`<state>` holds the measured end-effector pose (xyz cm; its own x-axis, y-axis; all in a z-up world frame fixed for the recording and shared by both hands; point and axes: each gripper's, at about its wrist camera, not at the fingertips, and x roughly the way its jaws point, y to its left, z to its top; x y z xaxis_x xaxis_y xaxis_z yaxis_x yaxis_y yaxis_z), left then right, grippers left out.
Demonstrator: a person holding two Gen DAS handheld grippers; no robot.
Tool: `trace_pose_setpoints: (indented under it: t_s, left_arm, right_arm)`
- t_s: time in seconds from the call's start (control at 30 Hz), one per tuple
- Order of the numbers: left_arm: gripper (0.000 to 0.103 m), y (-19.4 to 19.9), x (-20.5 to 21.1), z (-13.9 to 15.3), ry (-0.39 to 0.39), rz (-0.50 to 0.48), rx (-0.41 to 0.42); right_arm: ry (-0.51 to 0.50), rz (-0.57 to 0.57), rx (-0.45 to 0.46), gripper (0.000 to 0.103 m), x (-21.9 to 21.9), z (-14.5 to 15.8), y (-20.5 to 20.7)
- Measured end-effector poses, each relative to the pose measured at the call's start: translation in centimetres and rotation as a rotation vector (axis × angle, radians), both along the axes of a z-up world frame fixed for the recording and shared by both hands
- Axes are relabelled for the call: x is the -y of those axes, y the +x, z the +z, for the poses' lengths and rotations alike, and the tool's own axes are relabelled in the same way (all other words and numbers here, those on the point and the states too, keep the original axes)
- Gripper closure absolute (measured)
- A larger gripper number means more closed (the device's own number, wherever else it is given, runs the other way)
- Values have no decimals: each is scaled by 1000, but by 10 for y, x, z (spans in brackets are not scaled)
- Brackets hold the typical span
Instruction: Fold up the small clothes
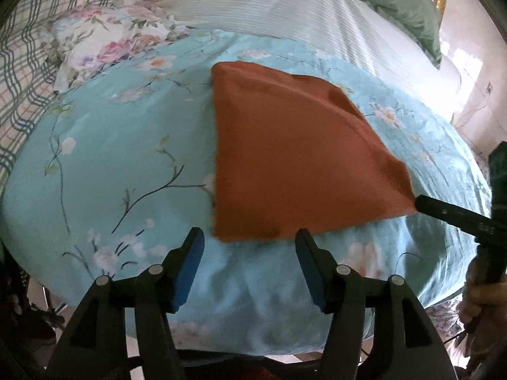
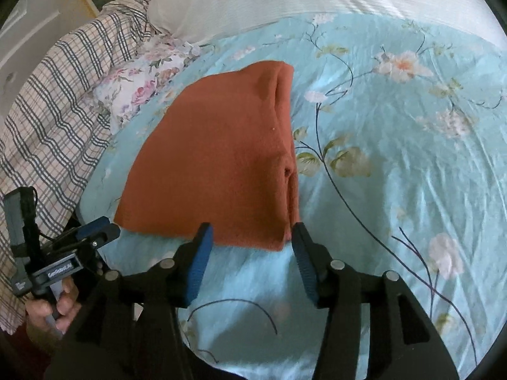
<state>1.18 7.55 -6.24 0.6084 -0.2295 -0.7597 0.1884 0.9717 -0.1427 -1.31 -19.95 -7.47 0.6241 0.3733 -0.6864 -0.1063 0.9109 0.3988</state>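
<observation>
A rust-orange cloth (image 1: 285, 158) lies folded flat on the light blue floral sheet (image 1: 111, 158). It also shows in the right wrist view (image 2: 221, 164), with its folded edge on the right side. My left gripper (image 1: 250, 240) is open and empty, its blue pads just short of the cloth's near edge. My right gripper (image 2: 252, 236) is open and empty, its jaws on either side of the cloth's near right corner. In the left wrist view one right finger (image 1: 443, 213) touches the cloth's right corner. The left gripper (image 2: 98, 229) shows at the cloth's left corner in the right wrist view.
A floral pillowcase (image 1: 104, 41) and a plaid blanket (image 1: 25, 63) lie at the far left. A white striped cover (image 1: 301, 9) and a green pillow (image 1: 396, 0) lie beyond the cloth. The bed's edge is near me.
</observation>
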Motion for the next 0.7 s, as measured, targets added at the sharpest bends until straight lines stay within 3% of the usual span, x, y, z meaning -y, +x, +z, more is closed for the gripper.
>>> trace_pose_setpoints:
  t_s: [0.13,0.2,0.3,0.47,0.7]
  left_arm:
    - [40,-1,-7,-2,9,35,-13]
    - [32,-3,-8,-1,21,51,-13]
    - [21,-7,-8,1,39,63,-8]
    - [21,-13,-5,2,89,60,-5]
    - [21,-21,-3,10,150,33,35]
  right_arm:
    - [-24,-5,11,50,-2,4,-8]
    - [-29,-5,9,49,-2,4,-9]
    - [-47,-7,0,38,-2,4,-12]
    - [-74,-7,0,24,-3,7,-21]
    - [-100,-3,-8,19,0,11,-30]
